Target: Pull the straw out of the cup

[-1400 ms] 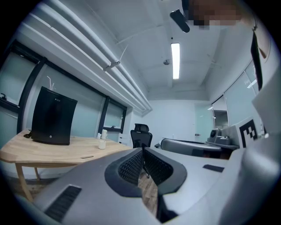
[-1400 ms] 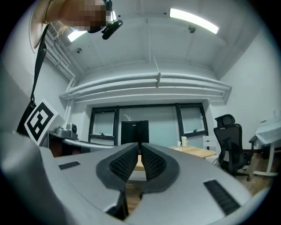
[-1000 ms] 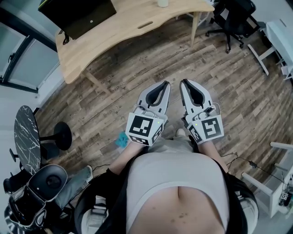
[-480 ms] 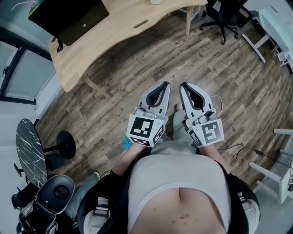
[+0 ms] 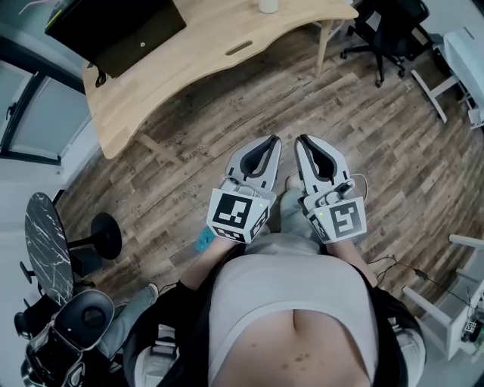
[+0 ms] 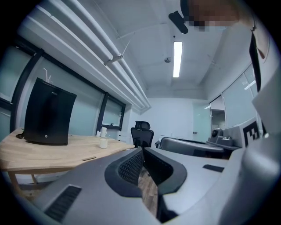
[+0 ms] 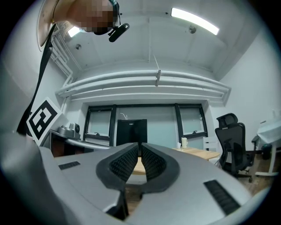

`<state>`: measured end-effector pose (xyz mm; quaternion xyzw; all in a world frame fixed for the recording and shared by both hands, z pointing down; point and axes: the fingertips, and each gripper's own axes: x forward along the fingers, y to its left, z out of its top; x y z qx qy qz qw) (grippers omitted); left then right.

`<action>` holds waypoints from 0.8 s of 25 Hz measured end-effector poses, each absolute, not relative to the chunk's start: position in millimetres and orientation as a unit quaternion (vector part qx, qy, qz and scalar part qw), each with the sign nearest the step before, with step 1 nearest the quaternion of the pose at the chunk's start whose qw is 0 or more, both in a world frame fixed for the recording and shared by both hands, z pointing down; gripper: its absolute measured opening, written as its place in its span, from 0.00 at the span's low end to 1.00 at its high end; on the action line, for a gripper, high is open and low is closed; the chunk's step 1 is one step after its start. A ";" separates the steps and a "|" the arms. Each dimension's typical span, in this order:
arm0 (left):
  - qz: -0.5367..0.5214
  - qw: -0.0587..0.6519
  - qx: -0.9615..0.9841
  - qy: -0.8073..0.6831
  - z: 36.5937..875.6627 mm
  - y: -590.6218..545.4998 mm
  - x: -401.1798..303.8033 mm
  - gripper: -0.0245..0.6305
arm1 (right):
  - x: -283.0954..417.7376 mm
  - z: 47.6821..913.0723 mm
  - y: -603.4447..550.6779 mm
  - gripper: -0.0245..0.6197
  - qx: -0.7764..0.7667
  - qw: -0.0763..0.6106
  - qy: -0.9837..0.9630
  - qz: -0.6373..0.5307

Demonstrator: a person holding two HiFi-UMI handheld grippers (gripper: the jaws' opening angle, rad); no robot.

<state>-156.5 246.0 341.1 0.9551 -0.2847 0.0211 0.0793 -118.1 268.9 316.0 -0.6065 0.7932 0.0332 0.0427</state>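
Head view: my left gripper [image 5: 271,140] and right gripper [image 5: 304,140] are side by side, jaws together on nothing. The white cup [image 5: 268,5] sits well apart from them, at the far side of the wooden desk [image 5: 189,60]. The straw is too small to make out. I judge this is the approach step. Next I need to reach the desk, open one gripper and line it up on the straw.
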 end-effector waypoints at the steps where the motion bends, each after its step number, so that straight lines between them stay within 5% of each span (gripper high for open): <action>1: 0.021 0.079 0.955 -0.287 342.3 236.7 -148.7 0.07 | -109.9 316.5 260.0 0.10 -0.606 0.042 0.793 0.036; 20: -0.002 0.066 0.944 -0.324 313.9 112.0 -7.8 0.07 | 33.9 295.7 131.1 0.10 -0.585 0.051 0.808 0.048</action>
